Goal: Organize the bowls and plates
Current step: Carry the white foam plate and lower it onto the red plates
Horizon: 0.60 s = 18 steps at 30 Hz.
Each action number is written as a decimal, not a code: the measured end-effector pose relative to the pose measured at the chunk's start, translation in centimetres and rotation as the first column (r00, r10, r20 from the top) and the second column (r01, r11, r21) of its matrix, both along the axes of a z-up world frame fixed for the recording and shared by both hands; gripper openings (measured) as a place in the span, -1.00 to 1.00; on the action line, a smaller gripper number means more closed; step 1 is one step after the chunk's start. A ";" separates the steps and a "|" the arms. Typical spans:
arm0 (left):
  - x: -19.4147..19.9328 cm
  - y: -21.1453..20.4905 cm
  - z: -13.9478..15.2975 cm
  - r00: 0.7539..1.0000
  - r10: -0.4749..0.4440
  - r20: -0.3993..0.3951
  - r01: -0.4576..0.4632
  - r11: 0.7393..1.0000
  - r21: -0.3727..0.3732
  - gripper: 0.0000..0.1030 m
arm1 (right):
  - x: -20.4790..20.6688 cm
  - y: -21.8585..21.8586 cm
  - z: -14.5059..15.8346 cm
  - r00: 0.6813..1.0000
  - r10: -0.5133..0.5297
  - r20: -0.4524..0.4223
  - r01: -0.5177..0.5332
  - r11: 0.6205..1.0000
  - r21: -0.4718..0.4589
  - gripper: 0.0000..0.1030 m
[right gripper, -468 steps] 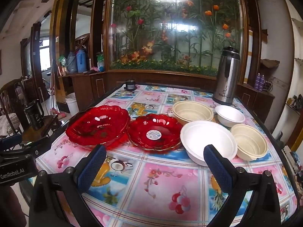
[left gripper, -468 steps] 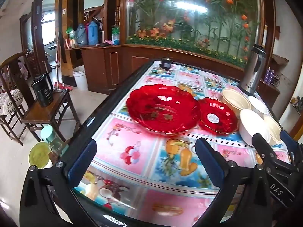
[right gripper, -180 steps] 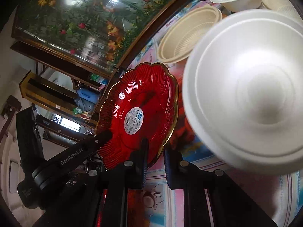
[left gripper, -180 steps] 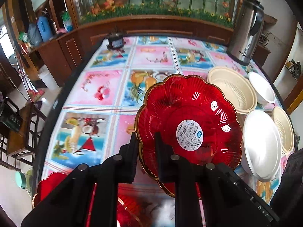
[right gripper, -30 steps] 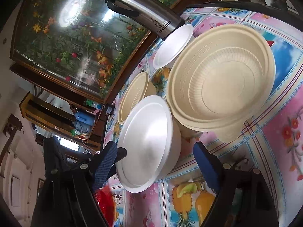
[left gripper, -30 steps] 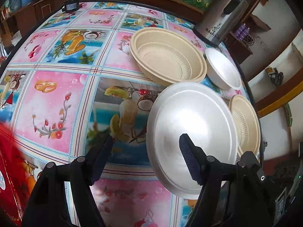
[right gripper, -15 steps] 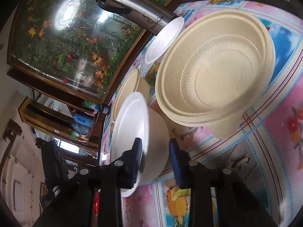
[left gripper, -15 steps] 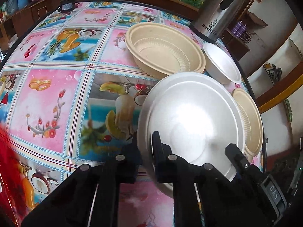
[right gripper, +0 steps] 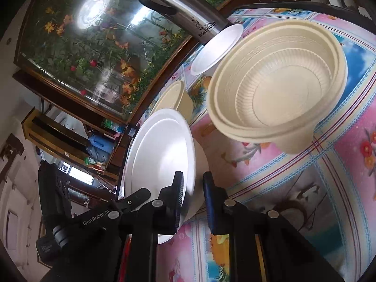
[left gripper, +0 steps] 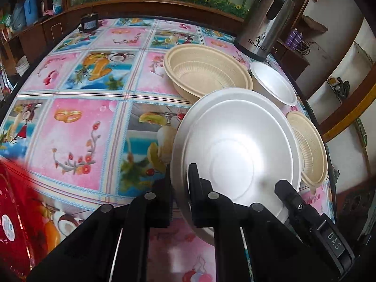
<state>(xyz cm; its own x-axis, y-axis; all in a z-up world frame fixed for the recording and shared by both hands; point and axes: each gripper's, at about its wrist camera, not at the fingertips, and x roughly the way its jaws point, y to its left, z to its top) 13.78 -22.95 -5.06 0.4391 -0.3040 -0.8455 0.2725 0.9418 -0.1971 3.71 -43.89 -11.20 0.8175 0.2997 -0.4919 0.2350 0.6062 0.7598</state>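
A large white foam bowl [left gripper: 237,150] is held tilted above the table by both grippers. My left gripper [left gripper: 179,185] is shut on its near left rim. My right gripper [right gripper: 192,188] is shut on the opposite rim of the same bowl [right gripper: 159,155]. A large beige bowl [left gripper: 206,75] sits behind it, a small white bowl [left gripper: 272,87] to the right of that, and a small beige bowl [left gripper: 307,145] at the right edge. The small beige bowl [right gripper: 277,89] fills the right wrist view. Red plates [left gripper: 14,213] lie at the left.
A steel thermos jug [left gripper: 268,16] stands at the far right corner of the table. A small dark object [left gripper: 89,24] sits at the far left edge. The patterned tablecloth [left gripper: 77,127] lies open to the left of the bowls.
Both grippers closed on the white bowl's rim within the last second and have lifted and tilted it. Earlier, both held the small red plate, which now lies at the left.
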 end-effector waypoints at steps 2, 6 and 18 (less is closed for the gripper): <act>-0.4 0.7 0.5 1.000 0.006 0.016 -0.006 1.000 0.000 -0.82 | -0.1 0.5 0.5 1.000 0.010 0.015 -0.009 1.000 -0.005 -0.67; -1.3 2.6 1.6 0.998 0.028 0.055 -0.028 1.000 0.002 -0.82 | -0.3 2.1 1.5 0.999 0.035 0.041 -0.035 0.999 -0.020 -0.68; -4.7 11.6 6.1 0.981 0.124 0.149 -0.117 0.992 -0.056 -0.81 | -1.1 9.3 6.8 0.982 0.152 0.116 -0.141 0.985 -0.095 -0.68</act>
